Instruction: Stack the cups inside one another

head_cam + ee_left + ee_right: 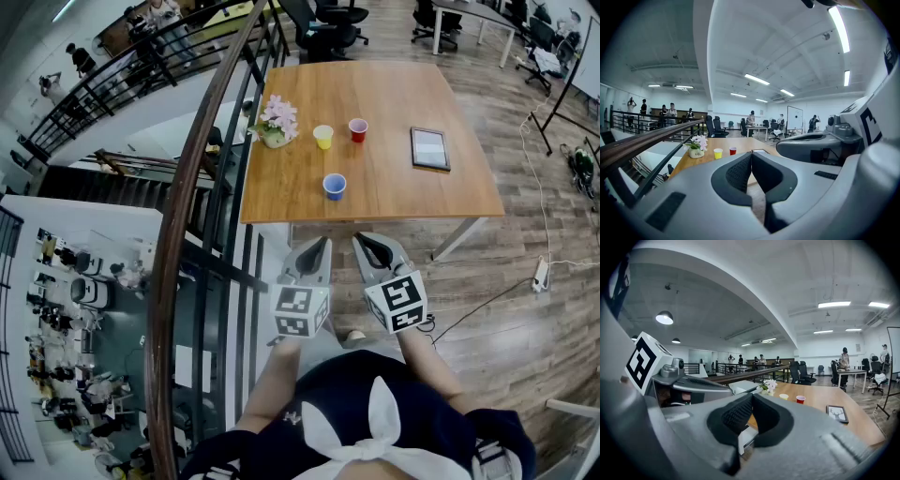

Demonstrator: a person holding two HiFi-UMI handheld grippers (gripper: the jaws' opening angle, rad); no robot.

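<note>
Pre-reach step, no stacking is happening yet. The left gripper (314, 255) and right gripper (377, 253) are hovering side by side short of the light wooden desk (394, 89), well apart from every cup. The left fingers (739, 172) are pressing together on nothing. The right fingers (737, 416) are doing the same, closed and empty.

Places are given from the small white pot of pink flowers (276, 131). The yellow plastic cup (322, 137) is sitting just beside it. The red plastic cup (357, 129) is sitting past the yellow one, farther from the pot. The blue plastic cup (334, 186) is standing alone toward the desk's near edge. The dark-framed picture (430, 148) is lying well apart, beyond the cups.

All three cups are standing upright and separate, none nested. They are looking empty, though the insides are too small to tell.

Next move, as a judgement: one gripper needs to be opening and reaching over the near edge, probably for the blue cup as the closest.
</note>
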